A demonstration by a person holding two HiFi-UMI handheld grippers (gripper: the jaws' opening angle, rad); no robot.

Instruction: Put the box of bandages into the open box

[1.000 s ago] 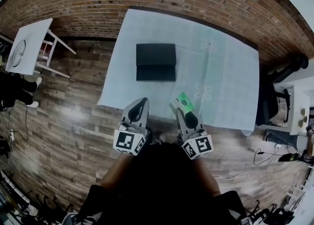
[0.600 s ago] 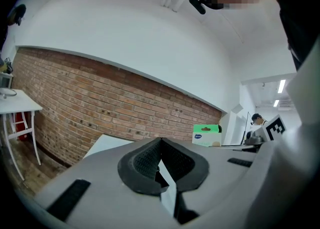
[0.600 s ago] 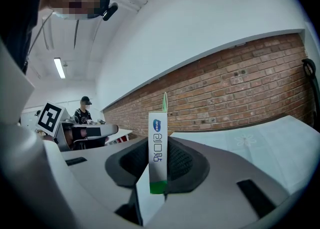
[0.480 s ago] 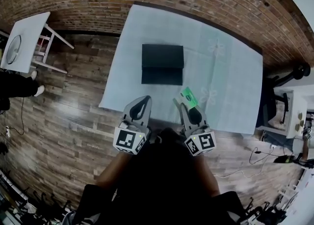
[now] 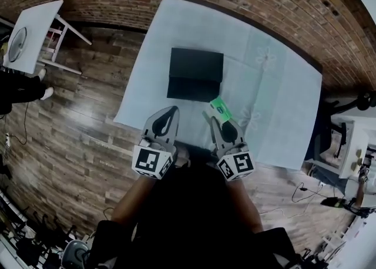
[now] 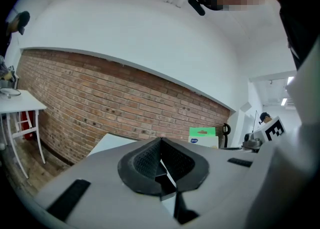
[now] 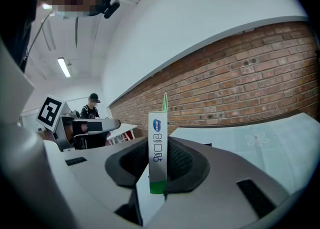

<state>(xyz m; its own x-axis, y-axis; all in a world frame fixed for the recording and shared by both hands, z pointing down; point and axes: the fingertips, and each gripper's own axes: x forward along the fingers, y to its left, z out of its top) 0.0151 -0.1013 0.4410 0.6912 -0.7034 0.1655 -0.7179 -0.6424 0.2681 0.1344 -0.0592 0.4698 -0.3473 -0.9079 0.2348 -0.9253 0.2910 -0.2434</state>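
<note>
The right claw is gripping the box of bandages, a thin green-and-white carton, over the near edge of the cloth-covered worktop. The left claw is hanging closed and empty. The picking seems done; the placing into the matte black open box, mid-worktop, is waiting.
</note>
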